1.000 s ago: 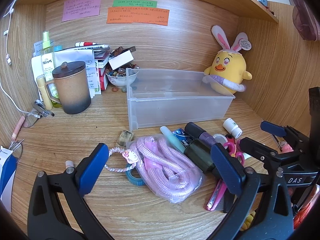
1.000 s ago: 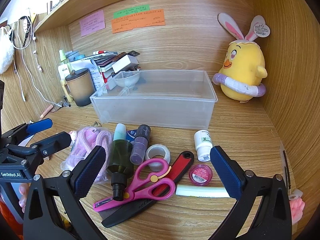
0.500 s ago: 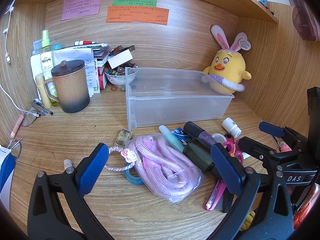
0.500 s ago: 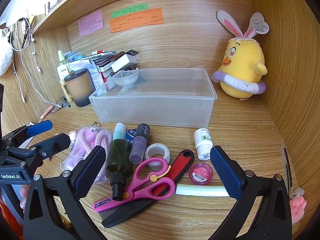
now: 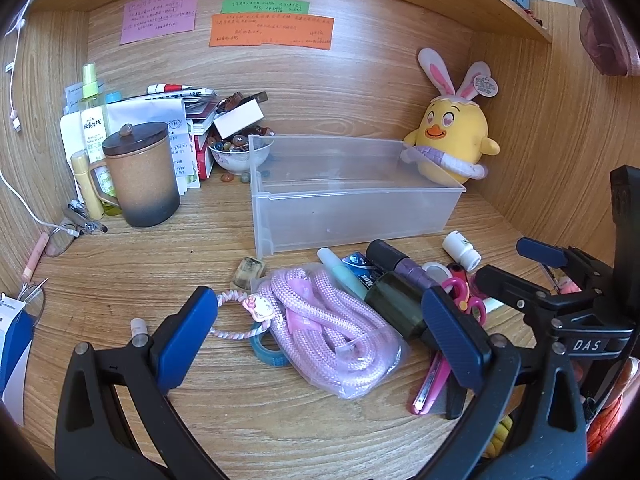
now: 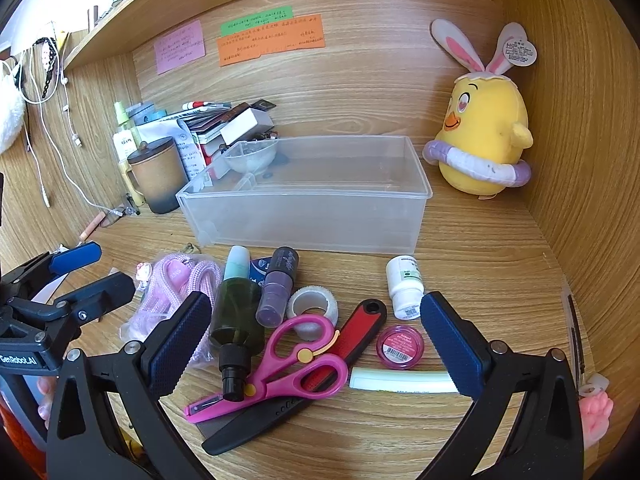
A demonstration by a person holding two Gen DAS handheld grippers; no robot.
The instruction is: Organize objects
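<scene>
Both cameras have edged nearer the clear plastic bin [image 6: 304,216]; left gripper [image 5: 320,332] and right gripper [image 6: 316,336] hover spread wide and empty over clutter before it, readying picks.

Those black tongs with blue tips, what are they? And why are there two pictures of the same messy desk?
They are grabbing tools that a person holds, one in each hand. Each tool has a small camera looking out along its two fingers, so you get two pictures. In one, the left tongs hang open over a bag of pink rope. In the other, the right tongs hang open over pink scissors, a dark green bottle and a small white bottle. Nothing is held. Behind the clutter stands an empty clear plastic bin, and a yellow chick toy sits in the corner.
</scene>
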